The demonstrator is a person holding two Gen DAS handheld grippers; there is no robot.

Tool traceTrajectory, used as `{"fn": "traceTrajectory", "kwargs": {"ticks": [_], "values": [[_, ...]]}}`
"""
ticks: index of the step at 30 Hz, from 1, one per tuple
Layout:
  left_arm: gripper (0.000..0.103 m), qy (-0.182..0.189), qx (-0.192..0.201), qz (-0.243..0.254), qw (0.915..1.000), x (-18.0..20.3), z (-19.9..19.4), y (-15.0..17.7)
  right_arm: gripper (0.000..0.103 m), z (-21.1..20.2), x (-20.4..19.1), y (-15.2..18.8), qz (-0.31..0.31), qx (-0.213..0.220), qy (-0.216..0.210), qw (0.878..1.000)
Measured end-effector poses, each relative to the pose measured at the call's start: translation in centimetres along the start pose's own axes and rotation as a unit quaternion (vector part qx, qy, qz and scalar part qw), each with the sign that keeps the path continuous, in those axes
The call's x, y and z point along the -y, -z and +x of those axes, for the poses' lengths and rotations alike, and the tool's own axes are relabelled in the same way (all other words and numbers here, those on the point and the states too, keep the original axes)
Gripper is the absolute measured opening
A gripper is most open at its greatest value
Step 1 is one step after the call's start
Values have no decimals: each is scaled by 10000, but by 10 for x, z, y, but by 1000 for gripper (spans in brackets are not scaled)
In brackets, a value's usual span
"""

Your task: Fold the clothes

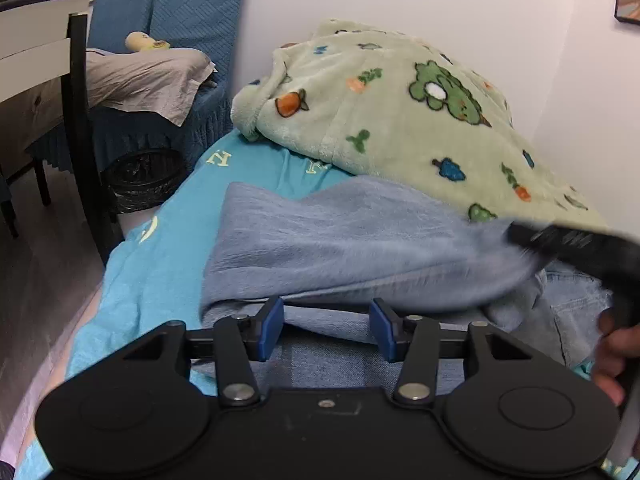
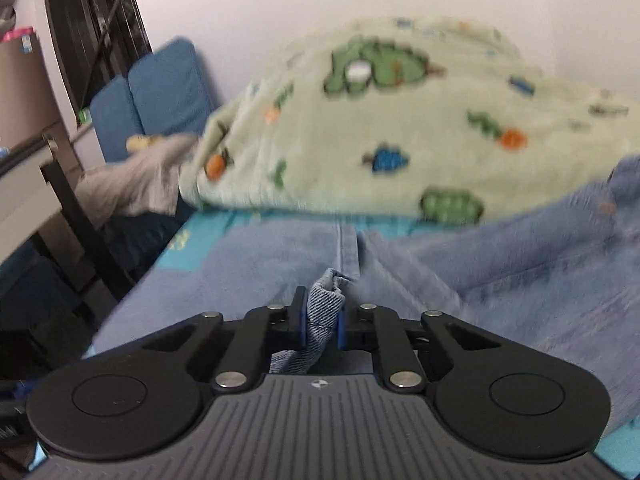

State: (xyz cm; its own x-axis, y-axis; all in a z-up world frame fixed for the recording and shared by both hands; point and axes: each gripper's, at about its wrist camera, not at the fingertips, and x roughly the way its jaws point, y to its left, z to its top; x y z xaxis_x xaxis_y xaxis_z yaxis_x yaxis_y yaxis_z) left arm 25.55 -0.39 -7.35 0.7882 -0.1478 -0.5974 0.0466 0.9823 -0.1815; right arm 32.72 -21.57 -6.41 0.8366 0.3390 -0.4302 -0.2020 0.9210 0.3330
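Observation:
Light blue jeans [image 1: 352,240] lie on a turquoise bed sheet [image 1: 168,240], partly folded over on themselves. My left gripper [image 1: 326,330] is open, its blue pads just above the near edge of the denim, holding nothing. My right gripper [image 2: 322,322] is shut on a bunched fold of the jeans [image 2: 324,308], with the legs [image 2: 280,256] stretching away ahead. The right gripper also shows blurred at the right edge of the left wrist view [image 1: 576,244].
A heaped green cartoon-print blanket [image 1: 400,108] lies at the head of the bed against the white wall. Left of the bed are a blue sofa [image 1: 176,12] with grey cloth, a black bin [image 1: 140,180], a dark chair and a table edge.

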Motion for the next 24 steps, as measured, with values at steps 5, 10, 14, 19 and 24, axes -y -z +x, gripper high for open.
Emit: {"fn": "traceTrajectory", "kwargs": {"ticks": [5,10,14,19,24], "values": [[45,-2,78,-273,9996,-13,-7,-6,11,-39,11,-10,320,634,124,9974],[54,7,4,-737,9973,-33,-6,-8,12,-32,46,31,755,30,506,9959],[56,114,-155,-1316,9911,-54,4,-8,17,-30,57,46,838,-224,462,9952],[60,287,-378,-2169,9750,-82,21,-6,51,-36,63,33,1010,147,355,9941],[62,348,-536,-2668,9616,-94,40,1,73,-18,73,29,1251,37,238,9919]]}}
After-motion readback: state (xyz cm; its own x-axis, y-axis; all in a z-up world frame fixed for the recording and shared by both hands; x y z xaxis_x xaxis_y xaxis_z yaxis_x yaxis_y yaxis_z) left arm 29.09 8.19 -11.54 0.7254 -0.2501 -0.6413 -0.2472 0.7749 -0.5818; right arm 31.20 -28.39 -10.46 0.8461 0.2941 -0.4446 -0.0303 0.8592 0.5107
